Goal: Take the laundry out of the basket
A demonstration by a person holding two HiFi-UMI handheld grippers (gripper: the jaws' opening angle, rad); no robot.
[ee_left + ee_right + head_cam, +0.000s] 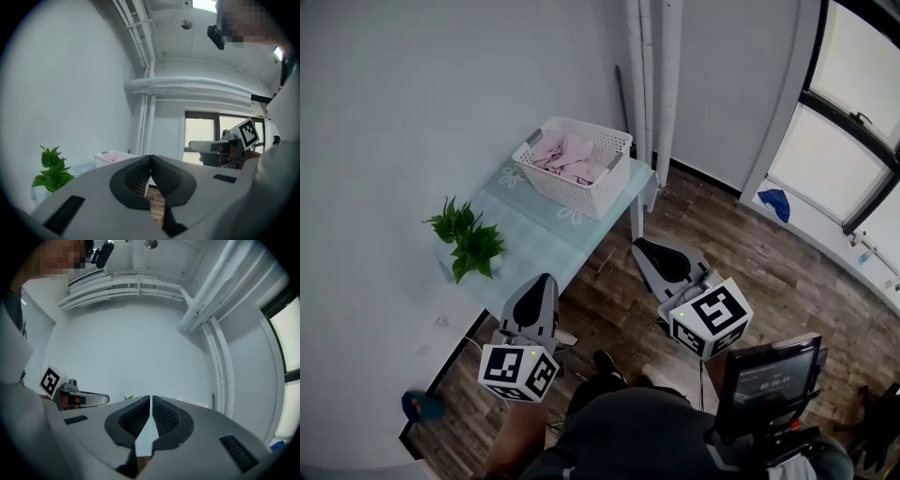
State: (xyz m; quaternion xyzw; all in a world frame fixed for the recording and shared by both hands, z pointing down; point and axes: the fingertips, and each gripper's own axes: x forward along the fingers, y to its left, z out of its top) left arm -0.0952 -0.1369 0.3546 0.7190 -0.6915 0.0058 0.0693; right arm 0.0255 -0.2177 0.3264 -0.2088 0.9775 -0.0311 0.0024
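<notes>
While you stand over the wooden floor (pixel 769 272), the pale table (pixel 534 239) reaches away from you along the grey wall, and the white basket (pixel 581 183) sits at its far right corner, just beside the upright pipes (pixel 652 75). The laundry (pixel 567 155), a heap of pink cloth, lies inside the basket and fills it nearly to the rim. Your left gripper (pixel 546 279) hangs by the table's near edge, well apart from the basket, and your left gripper view shows the left gripper (pixel 150 158) clenched, tips together with nothing between the jaws. Your right gripper (pixel 642 246) hangs over the floor just past the table's near right corner, and in its own view the right gripper (pixel 150 398) is likewise clenched on nothing. The green plant (pixel 467 239) stands at the table's left edge, against the wall. Each gripper's cube carries black-and-white square markers, which are patterns and not letters. The small dark screen (pixel 773 375) at your right shows a pale row of characters too small to read.
</notes>
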